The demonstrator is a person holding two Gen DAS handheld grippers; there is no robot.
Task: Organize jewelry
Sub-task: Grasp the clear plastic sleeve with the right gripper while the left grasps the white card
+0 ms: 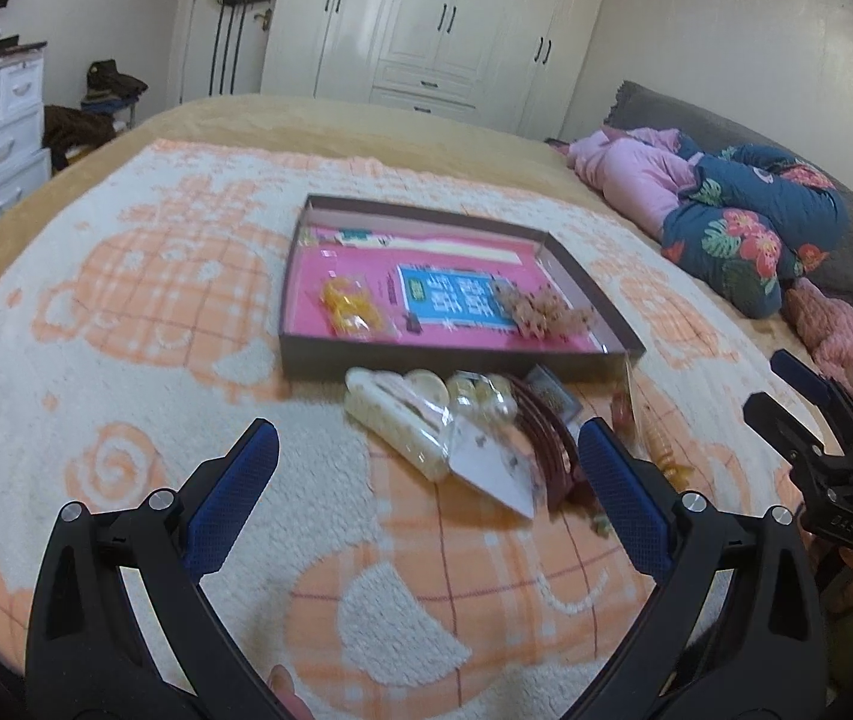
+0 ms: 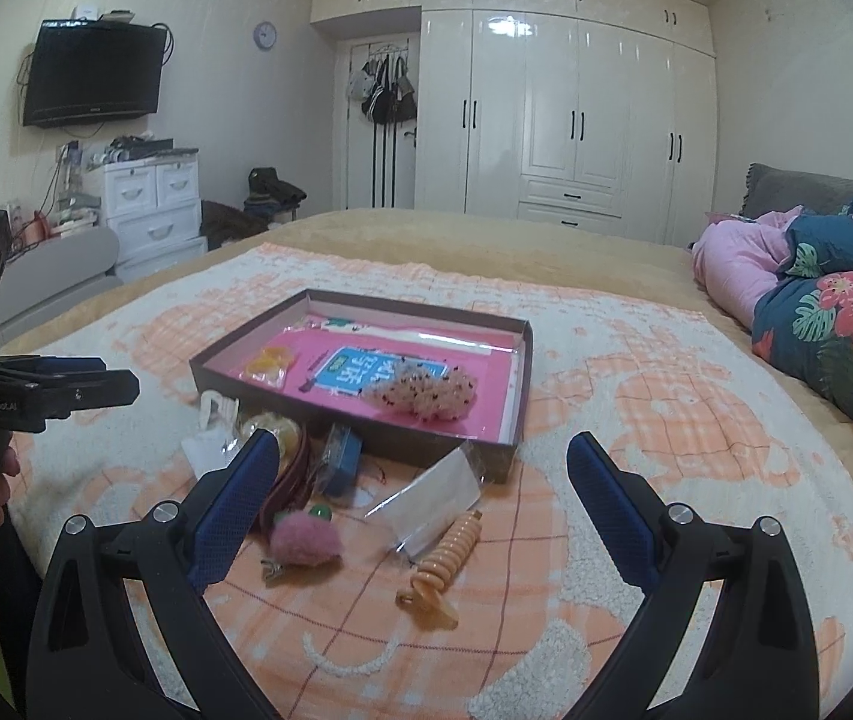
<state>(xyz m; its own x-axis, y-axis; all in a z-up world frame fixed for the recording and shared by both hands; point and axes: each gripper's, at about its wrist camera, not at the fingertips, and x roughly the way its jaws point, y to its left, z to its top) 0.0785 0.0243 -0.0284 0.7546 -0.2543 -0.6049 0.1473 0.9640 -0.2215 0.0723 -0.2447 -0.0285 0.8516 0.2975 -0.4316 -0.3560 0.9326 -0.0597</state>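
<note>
A: Fleece first, right under the cameras: a nubbly cream blanket (image 2: 576, 396) with peach plaid patches. Both claws float above it, spread wide and holding nothing. The left gripper (image 1: 426, 462) has textured blue pads; the right gripper (image 2: 426, 468) is the same build.

B: And the jewelry?

A: Loose in a heap just ahead of the fingers. Nearest the right claw lies a ribbed orange spiral hair clip (image 2: 447, 558), then a fuzzy pink pompom clip (image 2: 305, 540) with a green bead. A crinkly clear plastic packet (image 2: 432, 495) lies between the spiral clip and the box.

B: Ahead of the left claw?

A: A long cream claw clip in a clear bag (image 1: 396, 420), a dark red ridged headband (image 1: 549, 444), and a small blue box (image 2: 344, 459) behind it.

B: Farther on?

A: A shallow rectangular cardboard tray (image 1: 456, 357), brown walls, glossy pink lining. Inside sit a yellow translucent clip (image 1: 351, 306) on the left and a beige bristly scrunchie (image 2: 423, 393) on the right. Beyond, a floral quilted bundle (image 2: 834, 330) and glossy white wardrobe doors (image 2: 576, 114).
</note>
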